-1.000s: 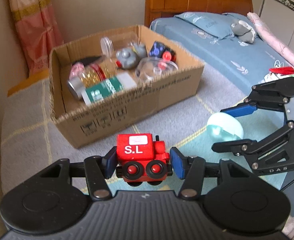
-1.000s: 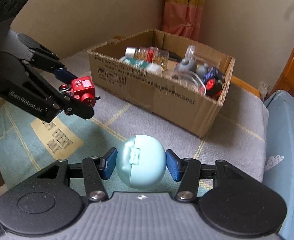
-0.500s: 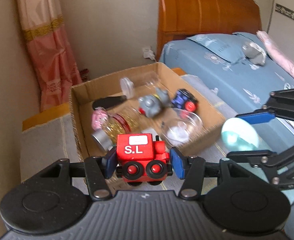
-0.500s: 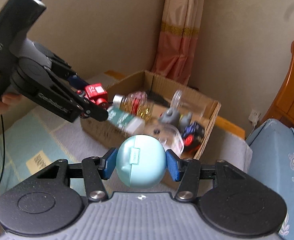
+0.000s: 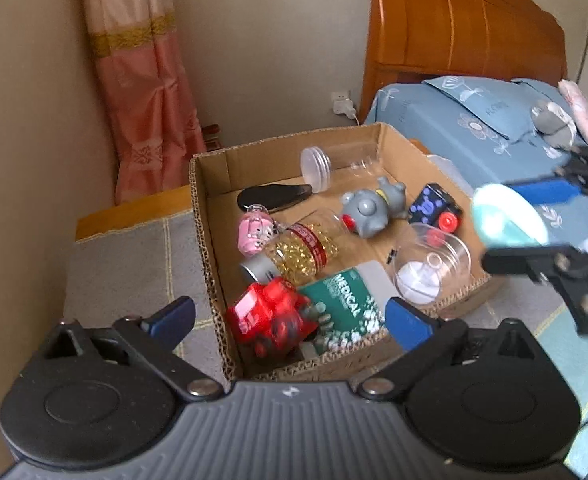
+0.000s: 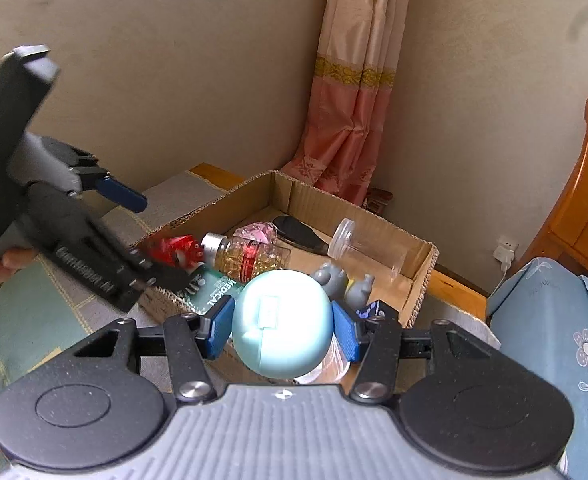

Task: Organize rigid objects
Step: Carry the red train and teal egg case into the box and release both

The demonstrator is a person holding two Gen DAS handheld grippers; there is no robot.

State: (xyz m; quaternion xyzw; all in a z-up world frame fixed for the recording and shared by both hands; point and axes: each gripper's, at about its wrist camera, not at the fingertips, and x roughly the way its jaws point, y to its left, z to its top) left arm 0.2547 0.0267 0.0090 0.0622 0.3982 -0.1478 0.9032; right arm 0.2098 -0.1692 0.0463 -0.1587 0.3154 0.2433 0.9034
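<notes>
Red wooden toy train (image 5: 272,316), blurred, sits low-centre inside the brown cardboard box (image 5: 210,280) beside the green "MEDICAL" packet (image 5: 345,304); my left gripper (image 5: 290,318) has just sprung wide. Right view: my right gripper (image 6: 282,326) clamps the pale-blue round plastic case (image 6: 281,322), bottom centre.

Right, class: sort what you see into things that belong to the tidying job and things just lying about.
Job:
cardboard box
red toy train, blurred, free of the open left tool
pale blue egg-shaped case, in the right tool

Lying about:
curtain
bed pillow
wall plug
</notes>
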